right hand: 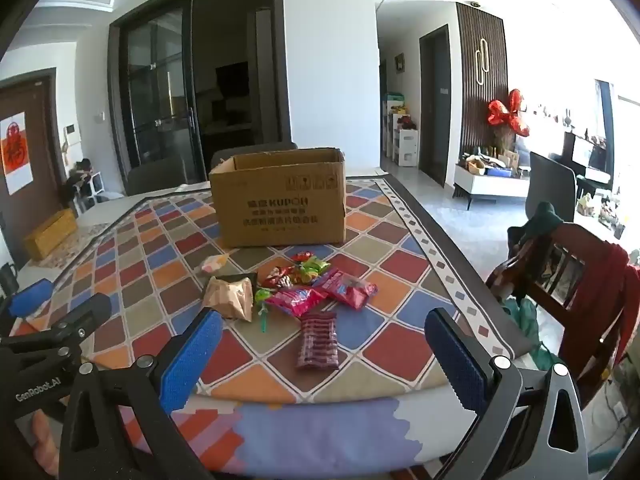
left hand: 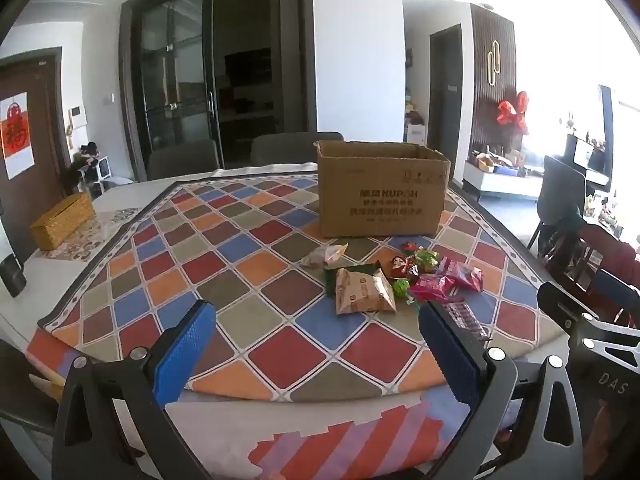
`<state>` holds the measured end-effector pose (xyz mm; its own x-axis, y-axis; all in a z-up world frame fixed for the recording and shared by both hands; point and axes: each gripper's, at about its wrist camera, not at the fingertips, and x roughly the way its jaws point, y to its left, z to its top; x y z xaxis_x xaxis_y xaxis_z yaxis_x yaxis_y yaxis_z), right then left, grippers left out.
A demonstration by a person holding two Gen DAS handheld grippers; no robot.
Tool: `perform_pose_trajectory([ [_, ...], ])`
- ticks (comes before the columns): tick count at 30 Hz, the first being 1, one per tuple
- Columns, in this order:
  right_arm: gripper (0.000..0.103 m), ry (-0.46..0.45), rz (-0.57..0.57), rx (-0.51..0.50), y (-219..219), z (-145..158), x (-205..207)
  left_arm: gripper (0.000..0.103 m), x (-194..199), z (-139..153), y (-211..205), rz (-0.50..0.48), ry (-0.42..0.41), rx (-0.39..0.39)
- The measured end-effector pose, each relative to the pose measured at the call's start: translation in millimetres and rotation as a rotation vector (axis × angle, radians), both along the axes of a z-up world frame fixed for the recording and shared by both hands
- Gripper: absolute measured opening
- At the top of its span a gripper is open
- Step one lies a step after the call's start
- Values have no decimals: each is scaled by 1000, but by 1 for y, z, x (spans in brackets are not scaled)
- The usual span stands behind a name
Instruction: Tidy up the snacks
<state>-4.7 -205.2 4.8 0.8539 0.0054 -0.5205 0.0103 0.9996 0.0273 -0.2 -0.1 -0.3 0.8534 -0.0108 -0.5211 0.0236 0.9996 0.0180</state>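
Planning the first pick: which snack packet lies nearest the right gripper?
The dark red striped packet. It lies alone at the near edge of the pile, straight ahead of the right gripper, while the pink packets sit farther back.

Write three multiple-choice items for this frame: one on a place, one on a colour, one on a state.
1. Where do the snacks lie relative to the cardboard box?
A. inside it
B. on the cloth in front of it
C. behind it

2. What colour are the pads of the right gripper?
A. blue
B. yellow
C. white

3. How is the left gripper?
A. shut on a packet
B. open, holding nothing
C. shut, empty

Answers: 1 B, the packets sit loose before the box's printed face; 2 A, both pads show blue; 3 B, wide gap, only cloth between.
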Motion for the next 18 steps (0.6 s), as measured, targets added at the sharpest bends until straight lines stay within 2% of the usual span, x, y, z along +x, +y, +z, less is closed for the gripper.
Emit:
perform_pose_trajectory([
  [5, 103, 3, -7, -30, 4, 0, -1, 103, -1, 3, 2, -11, -7, -21],
  [6, 102, -3, 2, -17, 2, 1, -2, 103, -7, 7, 8, 32, -36, -11],
  [18, 102, -10, 11, -7, 2, 7, -1, 103, -10, 9, 2, 9, -43, -5],
])
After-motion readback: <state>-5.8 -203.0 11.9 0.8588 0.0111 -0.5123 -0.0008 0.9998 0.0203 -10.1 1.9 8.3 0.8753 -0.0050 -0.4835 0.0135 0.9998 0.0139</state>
